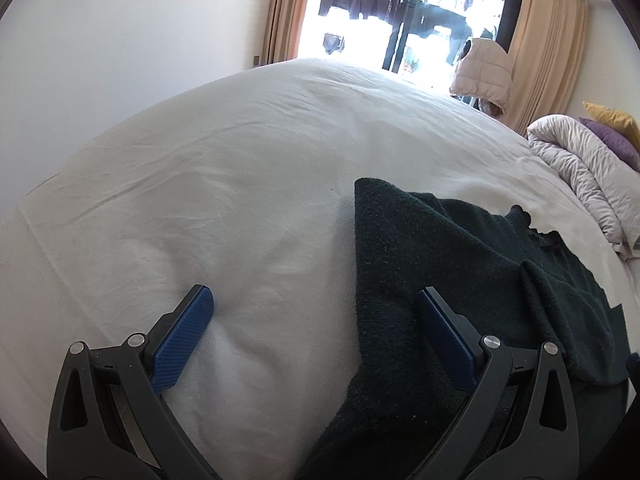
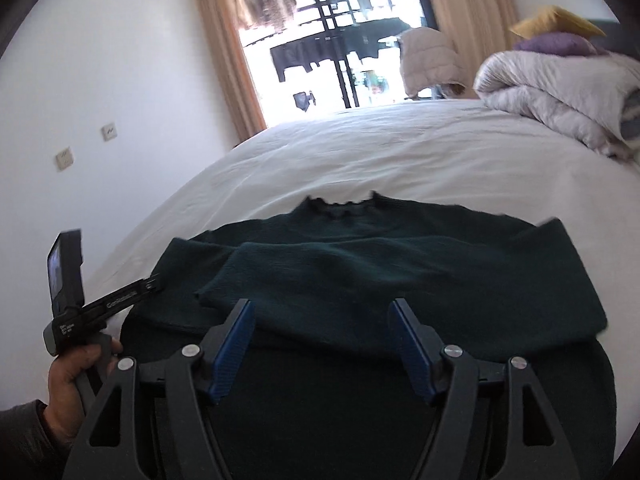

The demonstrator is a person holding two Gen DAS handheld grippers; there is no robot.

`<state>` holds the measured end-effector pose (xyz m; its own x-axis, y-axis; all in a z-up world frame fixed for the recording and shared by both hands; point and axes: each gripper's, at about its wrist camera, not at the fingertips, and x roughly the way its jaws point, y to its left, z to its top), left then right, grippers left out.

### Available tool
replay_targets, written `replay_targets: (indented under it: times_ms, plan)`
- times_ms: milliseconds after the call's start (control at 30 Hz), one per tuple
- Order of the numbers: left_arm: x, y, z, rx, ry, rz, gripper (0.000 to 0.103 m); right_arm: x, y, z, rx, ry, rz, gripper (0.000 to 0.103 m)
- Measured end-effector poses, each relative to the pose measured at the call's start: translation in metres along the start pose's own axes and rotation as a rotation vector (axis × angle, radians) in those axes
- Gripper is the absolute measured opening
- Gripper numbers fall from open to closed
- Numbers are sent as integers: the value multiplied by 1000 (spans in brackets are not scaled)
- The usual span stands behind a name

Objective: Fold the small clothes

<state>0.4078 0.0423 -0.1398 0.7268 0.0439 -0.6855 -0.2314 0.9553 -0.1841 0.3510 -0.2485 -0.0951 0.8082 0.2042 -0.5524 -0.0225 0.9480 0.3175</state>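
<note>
The dark green sweater [image 2: 360, 276] lies flat on the white bed sheet [image 1: 240, 184], on the near part of the bed, well apart from the rolled quilt [image 2: 560, 92] at the far right. Its frilled collar [image 2: 340, 204] points away from the cameras, toward the window. One sleeve [image 2: 320, 272] is already laid across the chest, its cuff end toward the sweater's left edge.

The right gripper [image 2: 322, 344] hovers over the sweater's near hem, jaws spread with nothing between them. The left gripper [image 1: 316, 332] straddles the sweater's left edge, one blue pad [image 1: 184, 344] over the sheet and the other over the knit; its jaws are also wide apart and grip nothing. A hand [image 2: 80, 364] holds that tool's handle beside the sweater's left edge.

Material assessment: the sweater is a fuzzy, thick knit, soft and limp, judged light and not fragile. It will likely sag and drape when lifted, and the loose sleeve may slide off the chest if the body is tugged. The sheet beneath is thin, creased cotton (liable to be pinched along with the knit).

Recommended hold: the two near hem corners, one per gripper, biting only the knit layers, then carrying the hem toward the collar.
</note>
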Motion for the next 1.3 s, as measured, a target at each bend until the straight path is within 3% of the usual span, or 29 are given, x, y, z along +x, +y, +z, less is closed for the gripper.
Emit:
replay_targets:
  times_ms: [100,167,233,333,400,467,500,533,600,700,800,933,1100,1233,1300]
  plan:
    - [-29,0,7,-22,-51,-8,103,7,-67,-21,264,51,33,72]
    - [-51,-21,10,19,-101,-39,103,5,-96,-29,402,8,114,55]
    - [-62,-59,11,117,-106,-106,103,6,-95,-29,403,5,112,54]
    - [-54,-122,8,280,-85,-162,103,9,-81,-25,337,18,119,67]
    - [-34,-153,-2,381,-46,-126,103,8,-82,-25,346,14,144,69]
    - [-1,-163,-14,418,65,-62,103,0,-87,-23,384,3,187,69]
    - [19,-159,-21,405,132,-37,103,-8,-92,-23,403,-9,193,69]
    - [29,-149,-24,355,163,-62,103,-16,-99,-23,436,-29,199,69]
    - [29,-136,-22,296,163,-73,103,-30,-123,-23,531,-61,228,72]
    - [28,-139,-28,328,144,-40,103,-26,-162,-21,692,-47,291,73]
    - [29,-138,-31,312,128,-12,103,-18,-175,-4,714,-41,278,72]
    - [27,-134,-31,289,116,-7,103,1,-198,6,869,-49,301,72]
    - [26,-132,-31,288,111,-13,103,7,-233,13,1009,-121,304,69]
    - [27,-133,-32,291,110,-9,103,19,-232,27,905,-89,280,66]
    - [27,-133,-32,294,110,-7,103,17,-233,18,908,-85,258,52]
